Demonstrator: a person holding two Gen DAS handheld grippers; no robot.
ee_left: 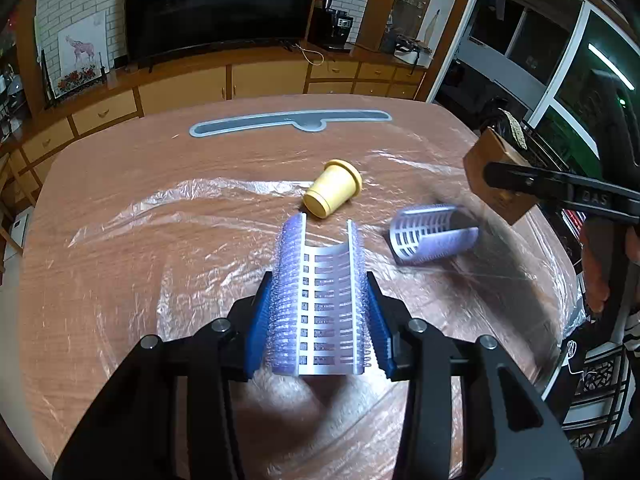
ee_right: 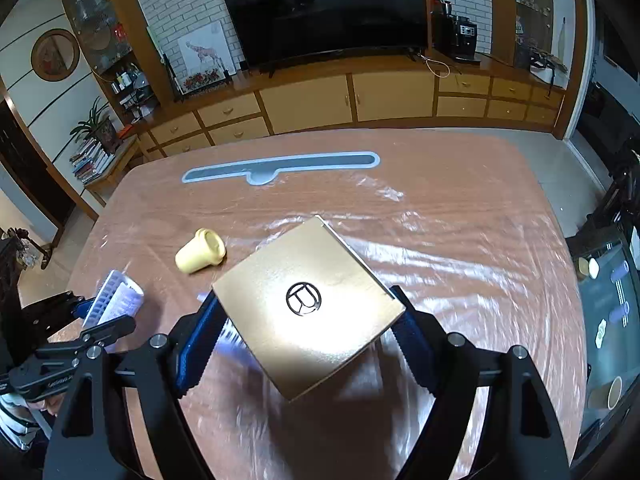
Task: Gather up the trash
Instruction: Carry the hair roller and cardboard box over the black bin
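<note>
Left tongs clamped on a purple hair roller piece, an open half-shell, blue pads pressing both bristly edges; right tongs clamped on a flat gold box, pads on two opposite edges, box tilted and clear of the worktop. Both loads look lifted, so step in hand is probably carrying to wherever trash goes; no bin visible in either view, can't tell the target. Worktop is covered in loose clear plastic film that could drag along if either tongs dip, so keep both high. Grey flat mat sits at the far edge, not in the way. Box grip sits near the corners, could pivot out; keep the wrist steady, no fast roll. Roller shell is springy, may pop sideways if squeezed harder, so hold pressure as is. Left on the worktop: second purple roller lying on its side, blurred, just beside the yellow cup, also tipped over. Those come next, cup is the smallest.
</note>
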